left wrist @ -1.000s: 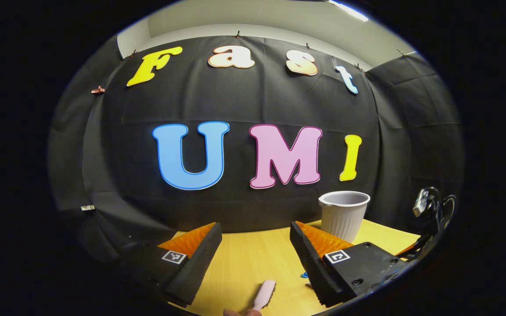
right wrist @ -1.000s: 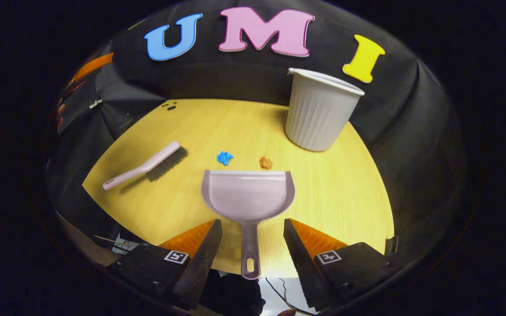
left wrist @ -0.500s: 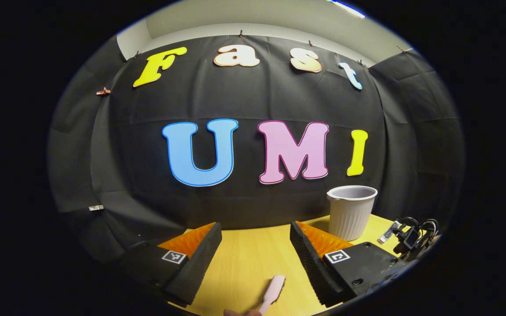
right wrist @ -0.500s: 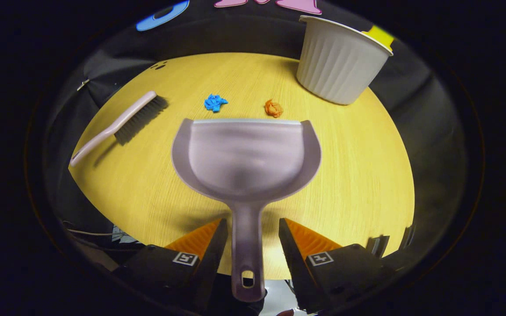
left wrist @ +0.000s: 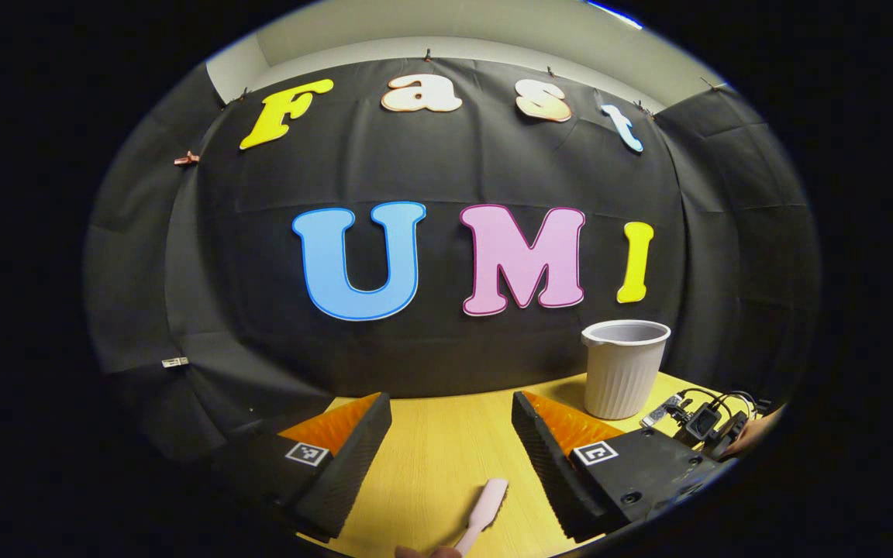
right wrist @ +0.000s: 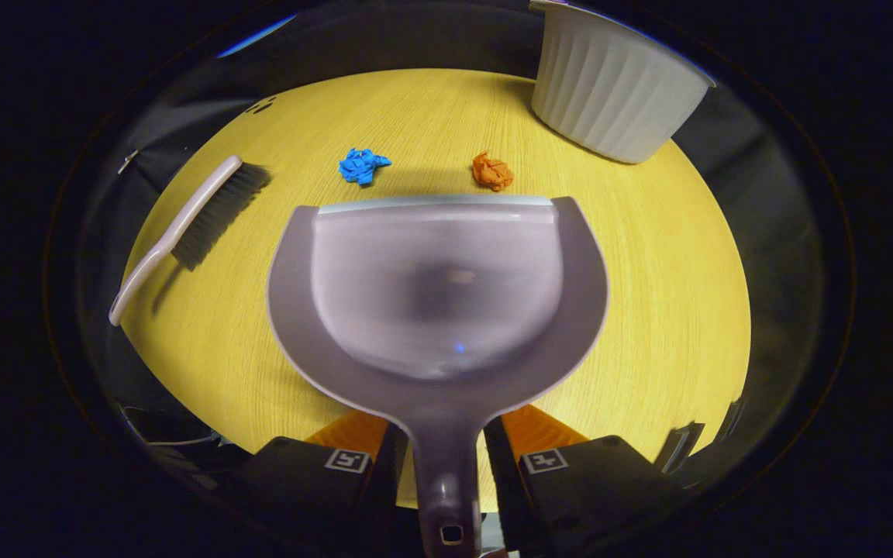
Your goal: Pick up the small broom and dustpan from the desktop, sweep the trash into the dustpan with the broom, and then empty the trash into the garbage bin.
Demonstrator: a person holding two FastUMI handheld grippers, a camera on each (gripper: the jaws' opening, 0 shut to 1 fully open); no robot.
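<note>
Closer to the dustpan [right wrist: 435,302] than half a second ago: right gripper [right wrist: 444,465] now straddling the pan's handle, fingers narrowed to either side of it, seemingly just touching; firm grip not yet certain. Just beyond the fingers, the pan's bowl, lying flat on the yellow desktop [right wrist: 648,310]. Past its front lip, a blue scrap [right wrist: 361,165] ahead-left and an orange scrap [right wrist: 492,170] ahead-right, both just beside the lip. Farther left of the fingers, the small broom [right wrist: 183,225], bristles pointing away. Farthest, ahead-right, the ribbed white garbage bin [right wrist: 617,93].

Left gripper [left wrist: 450,457] wide open, holding nothing, aimed level across the desktop; between and just below its fingers, the broom's pale handle tip. Bin far ahead-right.

For a good grasp: close squarely on the handle's midsection, keep the pan's lip pressed flat near the scraps, avoid nudging them away; then drop the left fingers onto the broom handle.
</note>
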